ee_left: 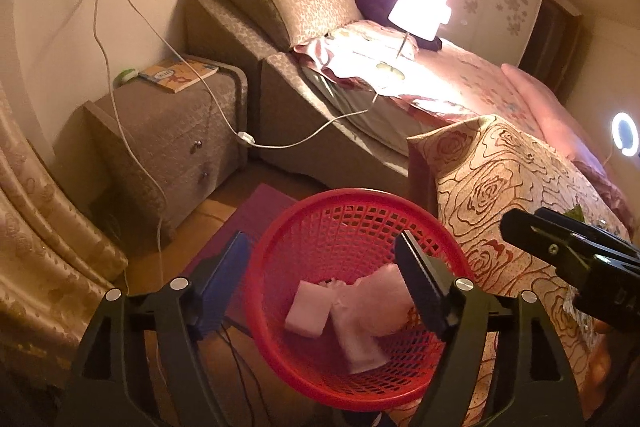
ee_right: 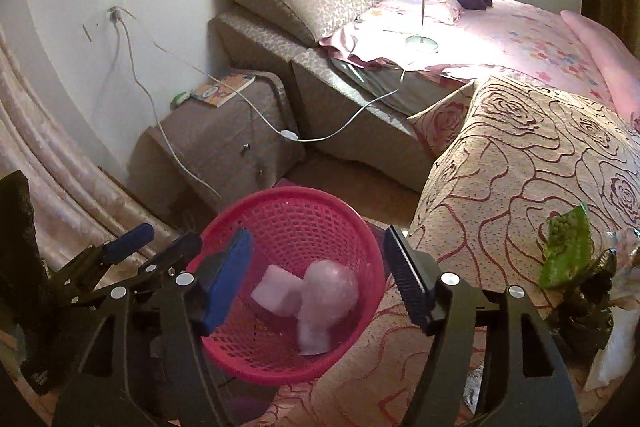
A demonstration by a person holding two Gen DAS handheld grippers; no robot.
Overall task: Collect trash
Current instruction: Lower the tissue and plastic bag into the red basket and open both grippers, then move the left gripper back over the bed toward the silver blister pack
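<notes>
Nearest, the left gripper (ee_left: 320,279) and the right gripper (ee_right: 316,267) both hang with jaws wide and empty above a red mesh wastebasket (ee_left: 280,227) on the floor. Inside it lie pale crumpled wrappers (ee_left: 344,311). On the rose-patterned bedspread (ee_right: 520,167) beside it, a green snack packet (ee_right: 566,247) and other litter wait. Beyond stand a nightstand (ee_left: 168,139) and a lit lamp (ee_left: 418,9). Reaching for the packet could snag the bedspread or tip the light basket.

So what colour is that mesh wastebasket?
Red wastebasket, seen most clearly from the left wrist camera; it looks pinker from the right.
</notes>
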